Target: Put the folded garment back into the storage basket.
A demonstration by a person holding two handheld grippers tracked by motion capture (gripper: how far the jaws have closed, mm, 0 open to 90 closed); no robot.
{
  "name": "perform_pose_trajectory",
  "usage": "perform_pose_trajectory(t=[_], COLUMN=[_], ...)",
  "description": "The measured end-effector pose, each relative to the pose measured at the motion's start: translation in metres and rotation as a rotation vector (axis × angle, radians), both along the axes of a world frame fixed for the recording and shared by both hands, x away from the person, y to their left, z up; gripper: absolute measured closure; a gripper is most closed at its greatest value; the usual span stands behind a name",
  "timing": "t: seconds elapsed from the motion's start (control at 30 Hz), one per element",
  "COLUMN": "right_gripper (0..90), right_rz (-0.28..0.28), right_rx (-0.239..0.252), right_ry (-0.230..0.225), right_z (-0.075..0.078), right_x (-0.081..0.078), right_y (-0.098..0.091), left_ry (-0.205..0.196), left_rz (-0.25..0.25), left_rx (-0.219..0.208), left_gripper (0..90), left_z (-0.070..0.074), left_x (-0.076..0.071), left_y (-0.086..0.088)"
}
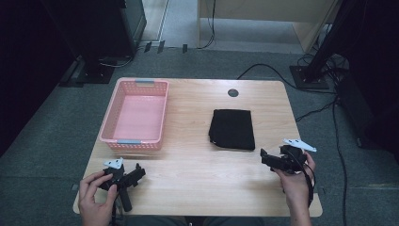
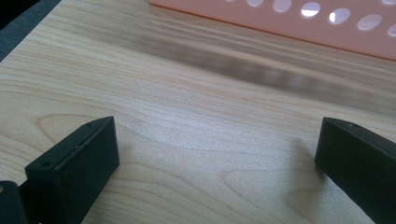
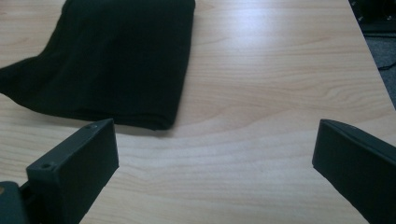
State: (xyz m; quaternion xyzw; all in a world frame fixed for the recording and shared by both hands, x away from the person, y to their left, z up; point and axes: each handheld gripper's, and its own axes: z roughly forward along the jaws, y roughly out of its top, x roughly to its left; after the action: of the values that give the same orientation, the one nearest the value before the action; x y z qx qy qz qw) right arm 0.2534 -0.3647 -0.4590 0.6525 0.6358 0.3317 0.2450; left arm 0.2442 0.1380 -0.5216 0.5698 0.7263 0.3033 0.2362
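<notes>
- Pink basket (image 1: 162, 113) at table's 10 o'clock: empty.
- Folded black cloth (image 1: 232, 128), 2 o'clock: untouched.
- Left gripper (image 1: 136, 173), right gripper (image 1: 264, 157): both released, grasping nothing.
- Likely nothing done yet.

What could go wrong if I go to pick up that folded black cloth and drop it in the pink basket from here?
1. The folded black cloth lies flat on the table, so the right gripper may pinch just the top layer and unfold it.
2. The pink basket looks light; a trailing cloth edge could catch its rim and shift it.
3. The left gripper sits close to the basket and might bump it.
</notes>
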Motion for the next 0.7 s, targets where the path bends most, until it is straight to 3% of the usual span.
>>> perform_pose_trajectory(t=[0.7], right_gripper=[0.5], right_rz=[0.053], right_rx=[0.018], right_ry=[0.004], right_z=[0.013], right_x=[0.036], right_y=[0.029], left_ry=[-0.002], left_rz=[0.001], left_rx=[-0.001], left_gripper=[0.0], left_z=[0.0], left_x=[0.0], left_y=[0.0])
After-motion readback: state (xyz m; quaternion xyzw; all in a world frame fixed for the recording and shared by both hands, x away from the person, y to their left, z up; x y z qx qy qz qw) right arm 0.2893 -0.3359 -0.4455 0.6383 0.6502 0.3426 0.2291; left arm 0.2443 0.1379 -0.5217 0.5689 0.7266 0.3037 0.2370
